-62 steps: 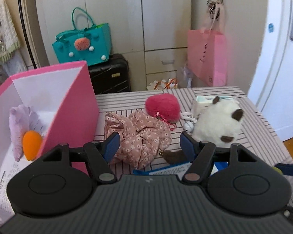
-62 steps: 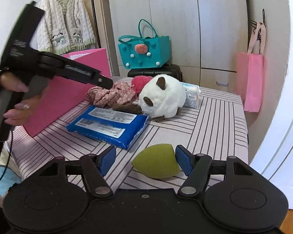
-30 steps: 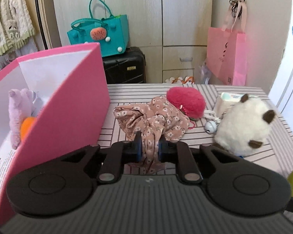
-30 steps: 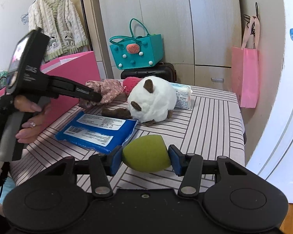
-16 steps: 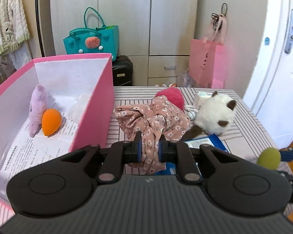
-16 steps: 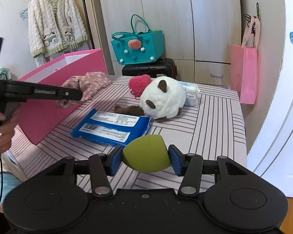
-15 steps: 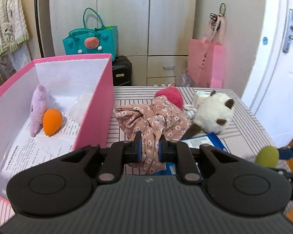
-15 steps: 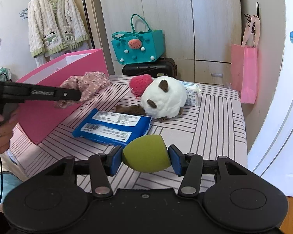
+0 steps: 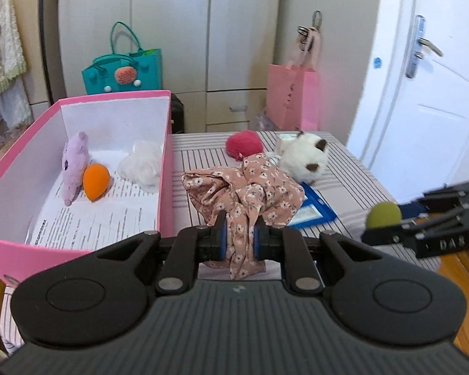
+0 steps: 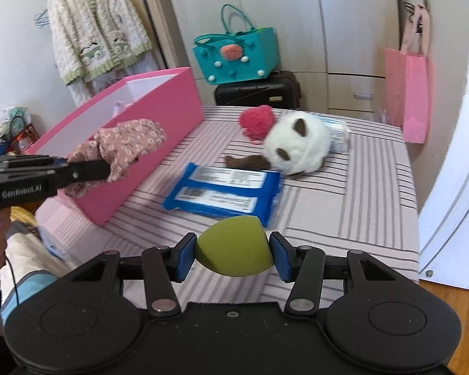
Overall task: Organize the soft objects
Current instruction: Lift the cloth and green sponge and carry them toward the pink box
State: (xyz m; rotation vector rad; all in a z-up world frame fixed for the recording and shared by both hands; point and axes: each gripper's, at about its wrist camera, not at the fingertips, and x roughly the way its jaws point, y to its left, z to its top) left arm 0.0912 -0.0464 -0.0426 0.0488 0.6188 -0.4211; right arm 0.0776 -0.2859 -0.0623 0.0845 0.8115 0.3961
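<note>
- The left gripper [image 9: 239, 237] is clamped on a bunch of the floral cloth [image 9: 250, 190], which hangs in the air between its blue pads with a tail drooping below them.
- The right gripper [image 10: 233, 256] squeezes the green sponge [image 10: 234, 247], held off the striped table [image 10: 344, 200]; from the left wrist view this pair sits at 3 o'clock.
- In the right wrist view, the cloth hangs at 10 o'clock, over the near wall of the pink box [image 10: 159, 125].
- Just past the sponge at 12 o'clock lies a blue wipes pack [image 10: 225, 192], flat on the table.
- Beyond it, at 1 o'clock, the white plush [image 10: 297, 145] rests on the table, its brown tail touching the pack's far edge.
- The red pom-pom [image 10: 256, 120] sits just behind the plush at 12 o'clock, touching it.
- Seen from the left wrist, the pink box stands open at 10 o'clock; inside on printed paper lie an orange sponge [image 9: 95, 181], a purple plush [image 9: 75, 164] touching it, and a white fluffy item [image 9: 142, 164] close to the right wall.
- Far back, a teal bag [image 10: 237, 54] sits on a black suitcase [image 10: 259, 92].
</note>
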